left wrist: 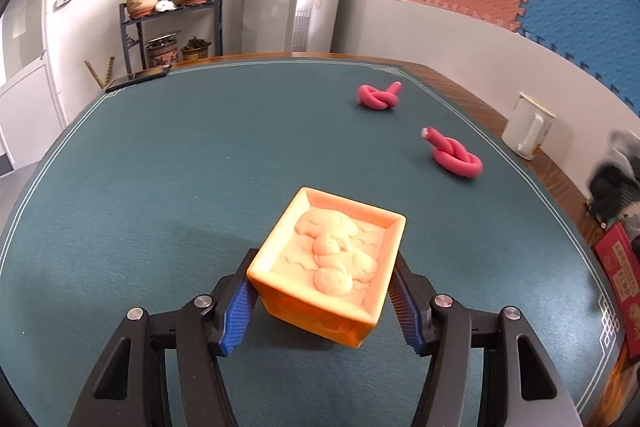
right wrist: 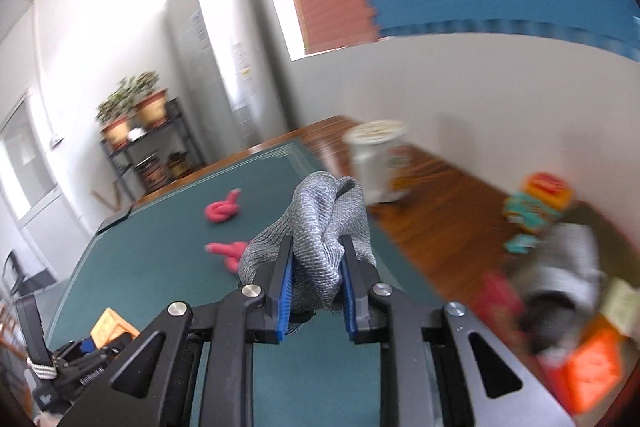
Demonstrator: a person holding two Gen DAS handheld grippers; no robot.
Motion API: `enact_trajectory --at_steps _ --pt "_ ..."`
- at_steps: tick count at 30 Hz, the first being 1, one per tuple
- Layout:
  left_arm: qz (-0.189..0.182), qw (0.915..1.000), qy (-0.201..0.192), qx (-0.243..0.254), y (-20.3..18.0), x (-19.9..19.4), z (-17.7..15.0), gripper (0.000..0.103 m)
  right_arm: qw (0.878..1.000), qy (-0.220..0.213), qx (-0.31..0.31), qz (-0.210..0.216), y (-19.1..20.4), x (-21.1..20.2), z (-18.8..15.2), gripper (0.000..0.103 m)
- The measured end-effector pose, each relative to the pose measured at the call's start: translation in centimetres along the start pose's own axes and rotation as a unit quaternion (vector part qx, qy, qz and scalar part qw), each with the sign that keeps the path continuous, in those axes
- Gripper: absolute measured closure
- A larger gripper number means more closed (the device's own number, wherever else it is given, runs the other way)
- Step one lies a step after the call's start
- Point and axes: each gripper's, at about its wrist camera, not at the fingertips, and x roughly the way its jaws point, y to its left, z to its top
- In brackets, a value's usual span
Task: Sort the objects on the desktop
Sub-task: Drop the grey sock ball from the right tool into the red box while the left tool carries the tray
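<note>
Sorting in progress, mid-carry on both sides, judging by the frames. Left hand-held gripper [left wrist: 322,301] clamping an orange square block [left wrist: 330,267] between its blue pads [left wrist: 236,319], jaws partway apart and pressing on the block's two side walls; block tilting slightly, relief of cartoon animals facing up, apparently lifted just clear of the green worktop [left wrist: 160,167], though contact underneath being hard to tell. Lying ahead and to the right of that gripper, well apart from it, two pink knotted foam ropes: the nearer one [left wrist: 456,157] and the farther one [left wrist: 378,95]. Standing further right, on the wooden edge, a white mug [left wrist: 528,125]. Right hand-held gripper [right wrist: 316,291] squeezing a bunched grey knitted cloth [right wrist: 320,227], jaws drawn close together with fabric bulging above and between the pads; picture blurring, suggesting quick travel. Waiting to the right of this gripper, a heap of mixed items [right wrist: 560,267] on the wooden strip, too smeared to identify, probably the collecting spot. Next move likely calling for carrying the cloth over that heap and parting the jaws only once above it, soft fabric being prone to snag on the ribbed pads; then bringing the block across likewise, keeping the squeeze even so the slanted block is not slipping out.
</note>
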Motion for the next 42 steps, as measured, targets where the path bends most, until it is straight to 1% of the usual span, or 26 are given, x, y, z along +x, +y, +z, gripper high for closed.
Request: enact_trajectory --at_steps 3,8,10,12,14,17,19,20,21,24,27,29,35,42 --pt "-0.01 0.9999 0.0 0.003 -0.7 -0.4 -0.2 0.041 0.999 -0.019 0.019 -0.04 -3.5 -3.4 -0.2 0.08" --pt "-0.029 0.9994 0.001 0.016 -2.2 -0.9 -0.4 0.041 0.992 -0.047 0.04 -0.115 -9.1 -9.0 -1.1 0.08" --pt "-0.037 0.999 0.004 0.023 -3.0 -1.1 -0.6 0.041 0.988 -0.052 0.043 -0.14 -10.6 -10.7 -1.5 0.08" --pt "-0.043 0.9985 0.005 0.032 -3.8 -1.2 -0.7 0.041 0.982 -0.056 0.04 -0.174 -11.7 -12.1 -2.1 0.08" --pt "-0.048 0.9979 0.008 0.041 -4.7 -1.2 -0.9 0.041 0.978 -0.056 0.044 -0.197 -13.0 -13.1 -2.6 0.08" --pt "-0.056 0.9972 0.009 0.048 -5.9 -1.5 -1.1 0.041 0.975 -0.053 0.063 -0.208 -14.8 -14.0 -3.5 0.08" --pt "-0.062 0.9967 0.009 0.051 -6.7 -1.8 -1.0 0.041 0.975 -0.04 0.067 -0.207 -15.7 -13.7 -4.0 0.08" --pt "-0.066 0.9964 0.01 0.053 -7.1 -2.0 -1.0 0.041 0.975 -0.037 0.069 -0.208 -15.9 -13.7 -4.1 0.077" --pt "-0.069 0.996 0.009 0.056 -7.6 -2.1 -1.0 0.041 0.974 -0.037 0.071 -0.212 -16.1 -13.6 -4.3 0.074" --pt "-0.077 0.9948 0.007 0.066 -9.0 -2.6 -0.9 0.041 0.972 -0.042 0.079 -0.218 -16.7 -14.1 -4.7 0.07" --pt "-0.086 0.9931 0.006 0.079 -10.7 -3.0 -0.8 0.041 0.968 -0.047 0.08 -0.232 -17.2 -14.6 -5.1 0.069" --pt "-0.094 0.9917 0.01 0.087 -11.8 -3.2 -0.8 0.041 0.968 -0.052 0.086 -0.23 -17.8 -15.2 -5.5 0.068" --pt "-0.114 0.986 0.012 0.121 -15.8 -3.6 -0.9 0.041 0.967 -0.067 0.1 -0.225 -19.1 -16.5 -6.2 0.067" --pt "-0.149 0.9753 0.014 0.162 -21.3 -4.0 -1.2 0.041 0.968 -0.07 0.107 -0.215 -20.1 -16.3 -6.6 0.067"
